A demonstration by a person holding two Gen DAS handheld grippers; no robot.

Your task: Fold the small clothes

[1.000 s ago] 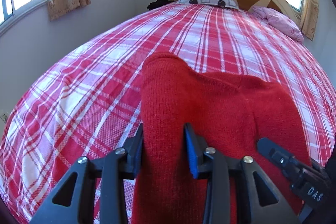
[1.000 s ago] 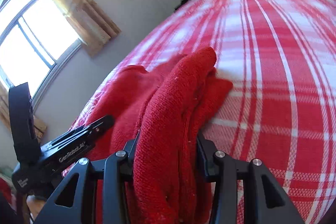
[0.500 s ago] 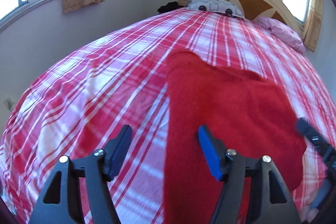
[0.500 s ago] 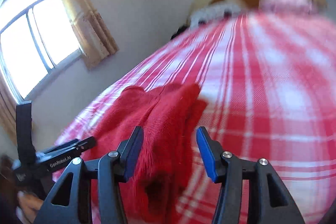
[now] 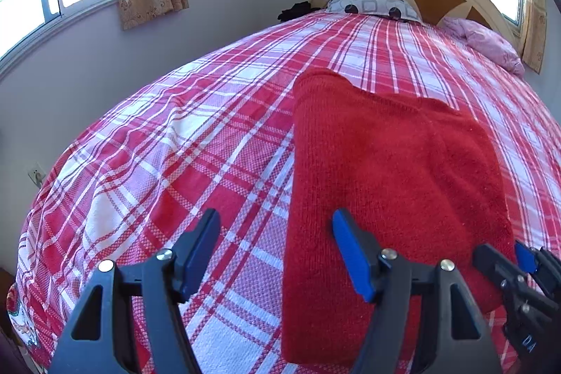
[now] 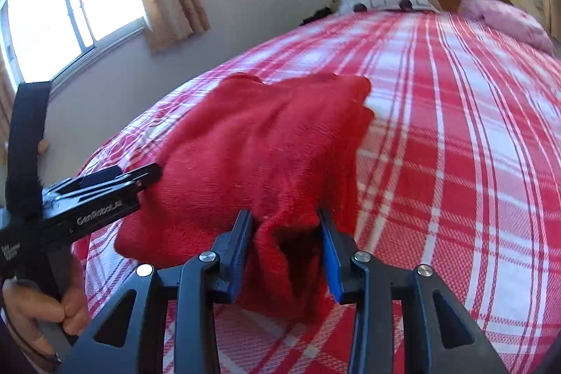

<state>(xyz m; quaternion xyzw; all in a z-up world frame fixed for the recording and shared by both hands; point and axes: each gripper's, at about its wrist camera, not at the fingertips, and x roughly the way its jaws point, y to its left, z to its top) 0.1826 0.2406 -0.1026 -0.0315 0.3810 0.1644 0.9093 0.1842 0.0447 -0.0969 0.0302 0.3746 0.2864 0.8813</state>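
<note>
Red knitted garment (image 5: 385,170), folded on the plaid bedspread (image 5: 175,146), has its near edge bunched between the just-closing jaws of the right gripper (image 6: 285,251), while the left gripper (image 5: 277,251) hovers wide open and empty, pillows (image 5: 371,4) beyond.

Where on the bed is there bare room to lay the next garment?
Bare plaid bedspread lies open between the red knit garment and the window wall, and beyond it up to the pillows. More lies free on its other side. The near edge is crowded: both tools work there.
</note>
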